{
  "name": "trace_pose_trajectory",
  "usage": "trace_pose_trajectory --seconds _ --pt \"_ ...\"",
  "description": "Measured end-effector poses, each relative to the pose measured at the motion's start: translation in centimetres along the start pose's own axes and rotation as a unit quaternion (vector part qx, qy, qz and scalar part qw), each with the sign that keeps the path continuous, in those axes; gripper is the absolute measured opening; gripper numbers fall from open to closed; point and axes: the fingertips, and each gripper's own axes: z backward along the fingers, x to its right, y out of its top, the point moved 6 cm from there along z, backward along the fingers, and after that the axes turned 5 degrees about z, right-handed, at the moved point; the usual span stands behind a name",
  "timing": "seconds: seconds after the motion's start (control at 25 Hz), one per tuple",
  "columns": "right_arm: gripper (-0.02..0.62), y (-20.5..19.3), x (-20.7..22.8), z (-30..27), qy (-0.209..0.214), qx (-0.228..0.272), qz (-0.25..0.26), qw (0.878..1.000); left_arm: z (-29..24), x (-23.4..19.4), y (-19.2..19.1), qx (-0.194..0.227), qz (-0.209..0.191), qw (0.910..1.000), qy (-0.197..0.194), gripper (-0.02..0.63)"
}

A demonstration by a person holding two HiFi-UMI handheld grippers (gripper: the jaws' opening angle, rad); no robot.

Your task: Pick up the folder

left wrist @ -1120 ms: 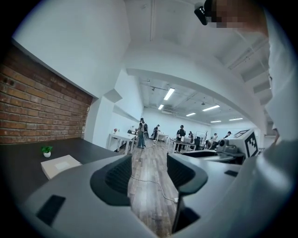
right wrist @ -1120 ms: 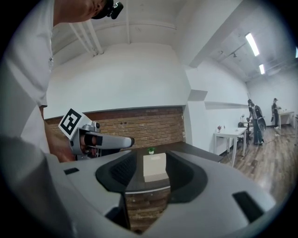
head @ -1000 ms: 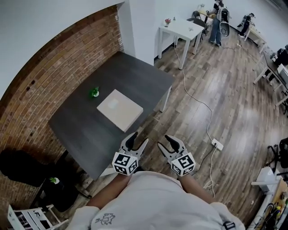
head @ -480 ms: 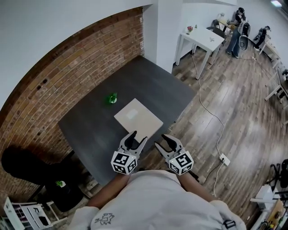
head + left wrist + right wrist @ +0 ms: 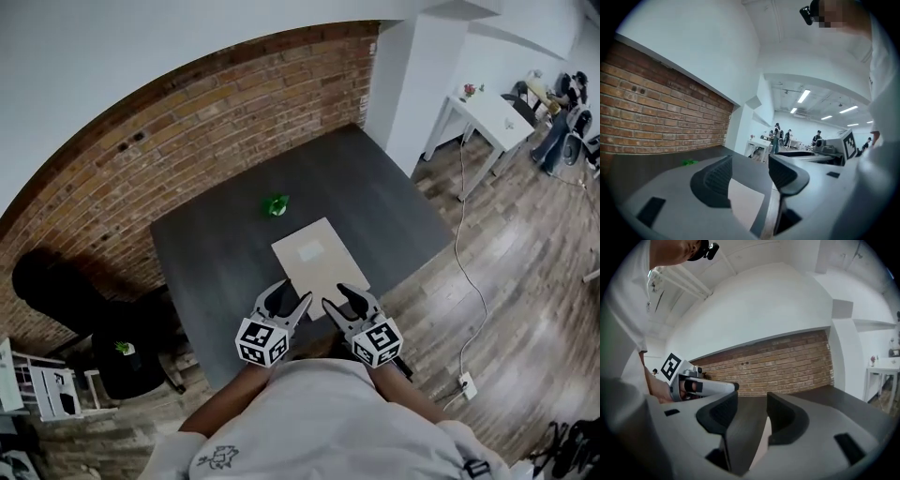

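**While the folder lies flat, both claws hang open at its near edge**

Although neither claw has hold of anything, the step in hand reads as the approach to the grasp. The folder [image 5: 319, 266], a pale, thin rectangle, lies flat on the dark counter [image 5: 211, 258]. Its near short edge sits close to the counter's front edge. The left claw [image 5: 288, 296] hovers just off the folder's near-left corner. Its jaws stand wide apart, with only a slice of the pale cover showing beyond the gap. The right claw [image 5: 339, 298] hangs at the folder's near edge, its jaws parted somewhat less and likewise empty. A small green object [image 5: 275, 205] sits beyond the folder's far-left corner, well apart from it and out of the way.

The next move probably calls for bringing one claw down level with the folder's near edge. One jaw would have to slip under the cover and the other come over it. The folder is thin and lies flush, so nudging it out past the counter's front edge may be needed before the jaws can close on it.
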Motion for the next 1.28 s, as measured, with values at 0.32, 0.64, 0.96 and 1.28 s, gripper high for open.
trace_pose_trajectory --seconds 0.32,0.64,0.96,1.28 --pt "0.199 1.5 6.7 -5.6 0.109 -0.008 0.008 0.994 -2.7 -2.3 1.0 0.018 0.030 0.9929 0.114 0.244" --pt "0.199 1.9 11.9 -8.1 0.186 -0.020 0.011 0.982 -5.5 -2.1 0.9 0.032 0.051 0.9797 0.191 0.252" --pt "0.215 -0.2 16.7 -9.5 0.213 -0.065 0.000 0.975 -6.7 -3.5 -1.3 0.016 0.083 0.9697 0.229 0.253" --pt "0.228 -3.8 19.4 -11.4 0.198 -0.135 -0.020 0.971 -8.5 -5.7 -4.7 -0.039 0.131 0.9688 0.207 0.262"
